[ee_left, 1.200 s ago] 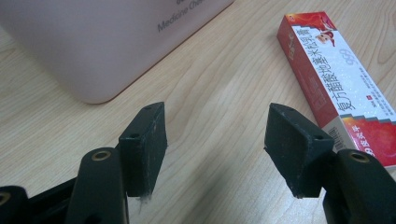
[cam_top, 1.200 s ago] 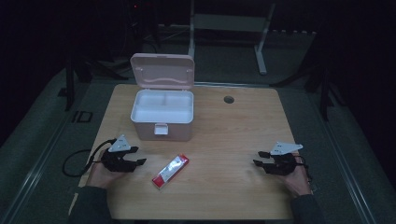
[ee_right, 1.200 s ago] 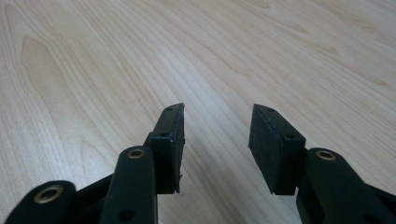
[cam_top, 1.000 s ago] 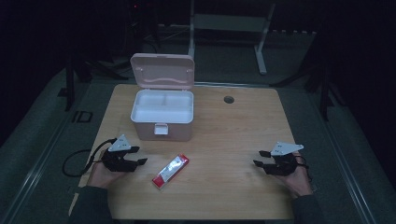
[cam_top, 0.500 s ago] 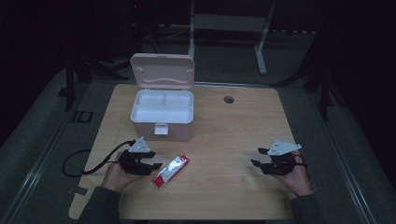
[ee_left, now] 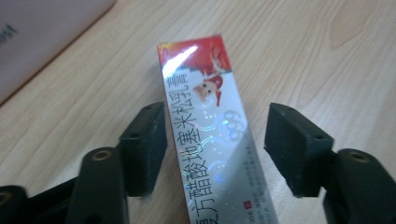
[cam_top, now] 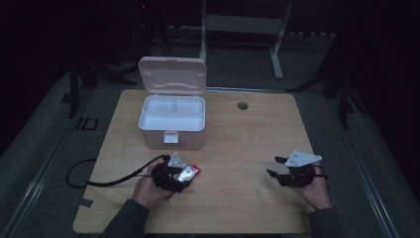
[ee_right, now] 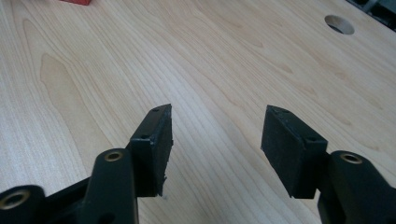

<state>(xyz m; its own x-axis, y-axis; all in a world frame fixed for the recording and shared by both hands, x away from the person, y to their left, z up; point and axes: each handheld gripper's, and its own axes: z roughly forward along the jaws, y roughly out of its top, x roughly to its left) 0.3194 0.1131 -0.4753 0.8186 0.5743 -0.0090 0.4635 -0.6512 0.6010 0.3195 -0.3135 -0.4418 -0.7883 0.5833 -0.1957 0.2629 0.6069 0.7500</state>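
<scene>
Dark room surrounded the wooden table (cam_top: 237, 148); the red-and-silver carton (ee_left: 210, 140) lay flat near its left front, just in front of the open pink box (cam_top: 172, 121). Left gripper (ee_left: 215, 140) straddled the carton, its jaws having just been opening, pads wide and off its sides; right gripper (ee_right: 215, 140) hung spread and empty over bare wood at right. Carton looked light, glossy, probably crushable and slippery, best pinched gently across its narrow width near mid-length.
</scene>
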